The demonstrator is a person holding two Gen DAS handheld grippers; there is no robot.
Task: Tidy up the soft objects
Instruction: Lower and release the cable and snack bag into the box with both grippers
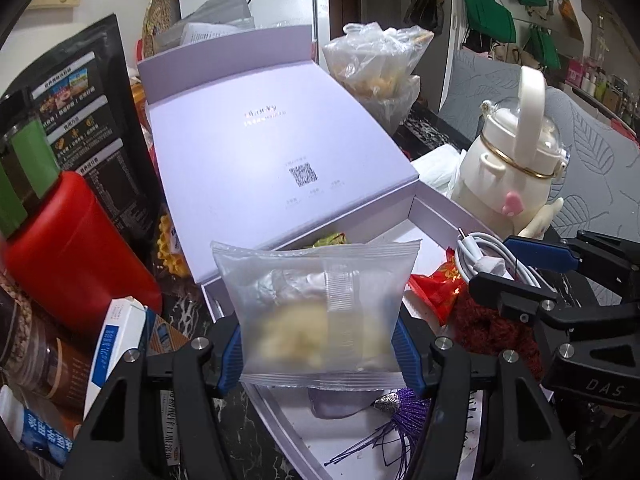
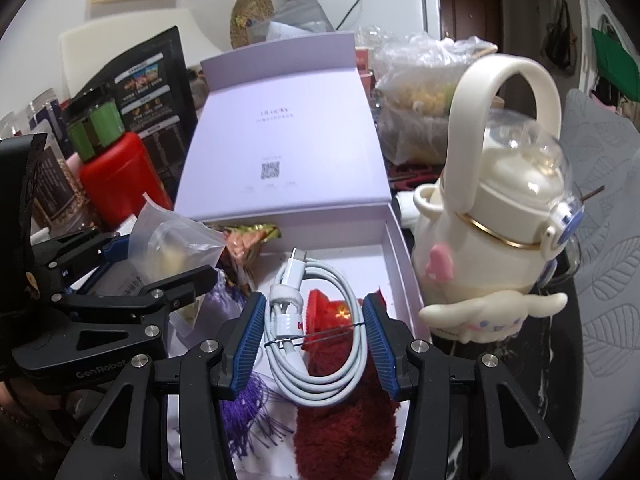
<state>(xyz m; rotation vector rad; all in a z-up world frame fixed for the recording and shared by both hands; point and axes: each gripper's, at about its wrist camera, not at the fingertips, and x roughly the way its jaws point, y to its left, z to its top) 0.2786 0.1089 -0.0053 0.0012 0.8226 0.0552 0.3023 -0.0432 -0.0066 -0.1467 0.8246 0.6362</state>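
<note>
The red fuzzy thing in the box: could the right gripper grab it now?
Probably not yet: the right gripper is shut on the white cable, which hangs right over the red fuzzy thing.

Frosted snack packet [image 1: 320, 308] upright above box, coiled white cable [image 2: 316, 336] over red plush [image 2: 348, 428]

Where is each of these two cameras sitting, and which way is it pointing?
Left wrist: rides the left tool, looking forward over its frosted snack packet into the white box; the right tool shows alongside.
Right wrist: rides the right tool, looking down at its coiled white cable; the left tool shows.
Shared: box, packet, cable, cream kettle bottle.
</note>
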